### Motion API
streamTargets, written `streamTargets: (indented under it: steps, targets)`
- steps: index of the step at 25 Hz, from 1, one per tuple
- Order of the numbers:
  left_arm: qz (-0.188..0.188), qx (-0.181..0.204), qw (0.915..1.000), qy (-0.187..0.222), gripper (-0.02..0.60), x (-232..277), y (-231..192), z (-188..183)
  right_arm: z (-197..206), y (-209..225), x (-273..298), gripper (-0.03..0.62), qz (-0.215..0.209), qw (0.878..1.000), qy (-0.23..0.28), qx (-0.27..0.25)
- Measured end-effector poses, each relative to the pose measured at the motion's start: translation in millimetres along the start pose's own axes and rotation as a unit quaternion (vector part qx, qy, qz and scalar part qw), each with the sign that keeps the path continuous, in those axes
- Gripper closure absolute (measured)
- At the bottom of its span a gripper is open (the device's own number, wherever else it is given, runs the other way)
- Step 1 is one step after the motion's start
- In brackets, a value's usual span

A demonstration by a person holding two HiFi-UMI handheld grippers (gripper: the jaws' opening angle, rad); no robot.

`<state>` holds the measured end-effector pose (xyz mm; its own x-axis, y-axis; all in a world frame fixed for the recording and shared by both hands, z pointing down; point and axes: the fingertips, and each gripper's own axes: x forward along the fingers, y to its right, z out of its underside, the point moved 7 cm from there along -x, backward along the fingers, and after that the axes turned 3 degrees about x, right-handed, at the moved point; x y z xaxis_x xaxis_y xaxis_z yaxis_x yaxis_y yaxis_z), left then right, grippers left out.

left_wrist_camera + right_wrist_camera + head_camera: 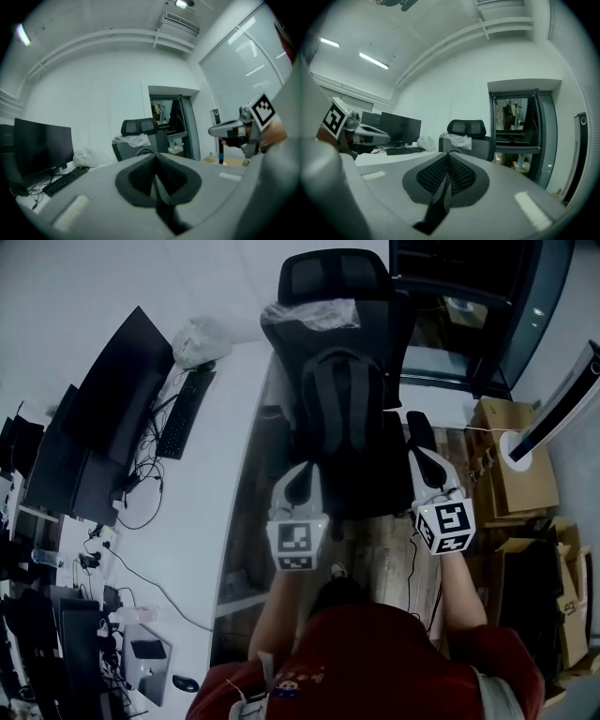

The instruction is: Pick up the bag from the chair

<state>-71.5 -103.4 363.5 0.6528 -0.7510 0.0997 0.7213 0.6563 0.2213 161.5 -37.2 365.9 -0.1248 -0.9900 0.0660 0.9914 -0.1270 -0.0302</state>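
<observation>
Bag (345, 399): propped on the chair (333, 277).
Left gripper (306, 470), right gripper (419, 432): jaws clenched empty, near the chair.
Risk: the bag could be toppled if the jaws are left unopened.

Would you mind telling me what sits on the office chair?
A dark backpack fills the seat, leaning on the backrest; crumpled clear plastic lies above it. The seat beneath is covered.
</observation>
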Motion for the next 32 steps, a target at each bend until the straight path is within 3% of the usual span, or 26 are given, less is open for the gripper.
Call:
streamTargets:
  steps: [14, 23, 32]
  targets:
    - [0.018, -0.009, 0.9998, 0.003, 0.584, 108, -123, 24, -2, -3, 152, 0.592, 0.027, 1.000, -0.012, 0.000]
    - [0.030, -0.008, 0.9995, 0.005, 0.584, 165, -149, 32, 5, 17, 208, 0.592, 0.038, 0.999, -0.018, -0.002]
    - [0.031, -0.003, 0.9995, 0.000, 0.583, 255, -158, 36, 15, 80, 279, 0.592, 0.025, 0.999, -0.026, 0.004]
